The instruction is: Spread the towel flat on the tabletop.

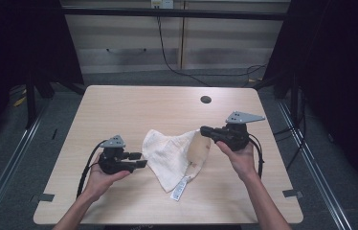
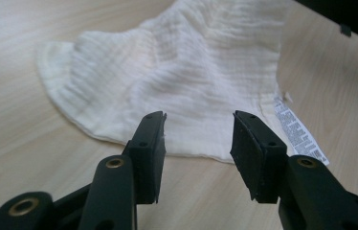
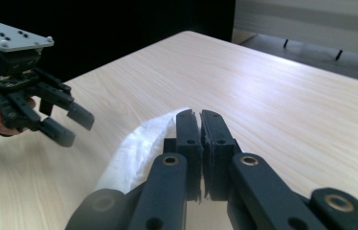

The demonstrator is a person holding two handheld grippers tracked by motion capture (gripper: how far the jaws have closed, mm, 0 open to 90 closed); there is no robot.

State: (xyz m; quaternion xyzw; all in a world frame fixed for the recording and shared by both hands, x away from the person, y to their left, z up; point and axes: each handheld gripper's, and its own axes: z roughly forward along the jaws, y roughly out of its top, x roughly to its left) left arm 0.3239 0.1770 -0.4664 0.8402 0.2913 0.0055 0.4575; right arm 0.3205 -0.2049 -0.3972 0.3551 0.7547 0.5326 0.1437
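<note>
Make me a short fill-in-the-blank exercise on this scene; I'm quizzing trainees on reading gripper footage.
1. The right gripper is shut on an edge of the ____ cloth.
2. The left gripper has its fingers ____, with nothing between them.
3. A printed ____ hangs from the cloth's near corner.
4. Everything rests on a wooden table.

Missing words: white; open; label

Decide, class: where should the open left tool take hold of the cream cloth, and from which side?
Probably the curved hem nearest the left tool. The cloth lies flat there, its thin edge facing the open jaws, so come in low along the table from the person's left. The right tool already pinches the opposite side, lifted.
</note>
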